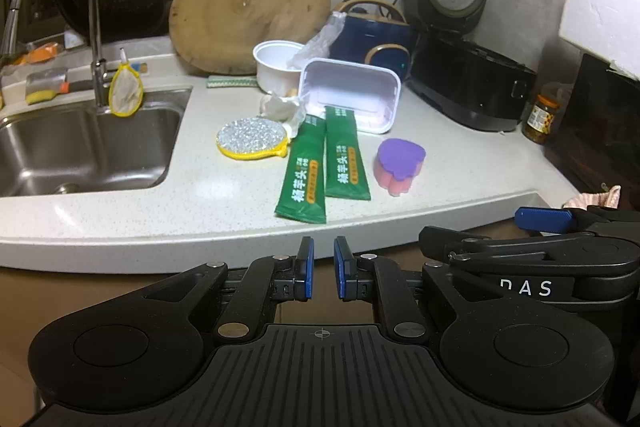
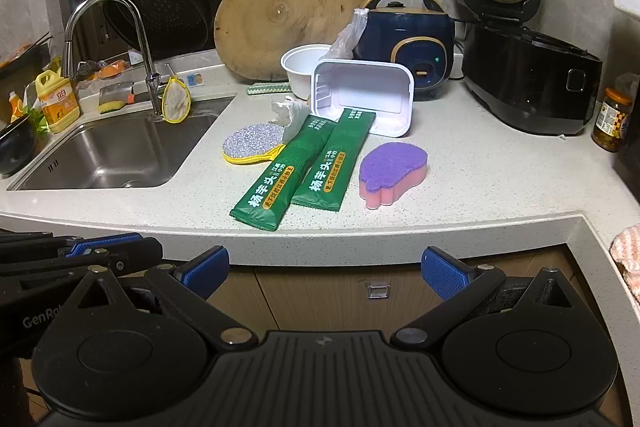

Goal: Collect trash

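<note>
Two green snack packets [image 1: 306,167] [image 2: 298,171] lie side by side on the speckled counter [image 1: 120,215] [image 2: 480,187]. Behind them a white rectangular tray [image 1: 352,95] [image 2: 368,95] lies on its side. A white round bowl [image 1: 276,65] [image 2: 300,69] holds crumpled clear plastic [image 1: 320,41] [image 2: 348,37]. A crumpled tissue [image 1: 280,107] [image 2: 288,113] lies left of the tray. My left gripper [image 1: 324,267] is nearly shut and empty, below the counter's front edge. My right gripper [image 2: 324,271] is open and empty, also below the edge.
A steel sink [image 1: 80,147] [image 2: 116,151] with tap is at the left. A silver-yellow scrubber [image 1: 252,137] [image 2: 254,143] and purple-pink sponge [image 1: 400,165] [image 2: 392,175] flank the packets. A wooden board [image 1: 248,15], blue cooker [image 2: 408,47], open black rice cooker [image 2: 520,67] and jar [image 2: 612,119] stand behind.
</note>
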The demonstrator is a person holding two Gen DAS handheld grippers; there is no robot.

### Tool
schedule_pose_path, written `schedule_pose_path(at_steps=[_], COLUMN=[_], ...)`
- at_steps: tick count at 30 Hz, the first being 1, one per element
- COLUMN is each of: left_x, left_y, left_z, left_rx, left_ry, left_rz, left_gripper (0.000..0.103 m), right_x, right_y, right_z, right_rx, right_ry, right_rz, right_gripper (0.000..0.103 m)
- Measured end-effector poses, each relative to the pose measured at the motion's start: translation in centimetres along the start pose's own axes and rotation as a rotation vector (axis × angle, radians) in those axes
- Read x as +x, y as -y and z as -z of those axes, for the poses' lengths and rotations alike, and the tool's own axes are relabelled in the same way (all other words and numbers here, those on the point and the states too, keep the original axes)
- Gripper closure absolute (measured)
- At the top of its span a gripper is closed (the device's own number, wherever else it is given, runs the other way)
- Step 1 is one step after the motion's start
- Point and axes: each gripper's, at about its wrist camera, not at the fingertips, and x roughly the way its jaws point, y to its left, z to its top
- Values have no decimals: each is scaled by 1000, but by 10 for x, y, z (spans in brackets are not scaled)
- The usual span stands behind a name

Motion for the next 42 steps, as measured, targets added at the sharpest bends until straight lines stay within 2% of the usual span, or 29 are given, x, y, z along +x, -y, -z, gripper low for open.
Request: schedule_pose_path(at_steps=[15, 34, 36, 40, 42], left_x=[0, 21, 25, 36, 40], left_y=[1, -4, -5, -6, -5], left_z=[-1, -13, -18, -31, -39], left_rx=[-3, -7, -15, -19, -26], left_ry=[-4, -16, -16, -10, -1], left_rz=[6, 25, 19, -1, -6], left_gripper=[90, 89, 89, 89, 89], right_x=[0, 12, 15, 21, 28], right_y=[1, 9, 12, 21, 24], right_z=[-3, -12, -14, -18, -22], right_rx=[-2, -2, -8, -52, -77], right_ry=[2, 11, 29, 145, 151], right_rz=[6, 20, 15, -2, -1], right_gripper=[1, 1, 1, 0, 0])
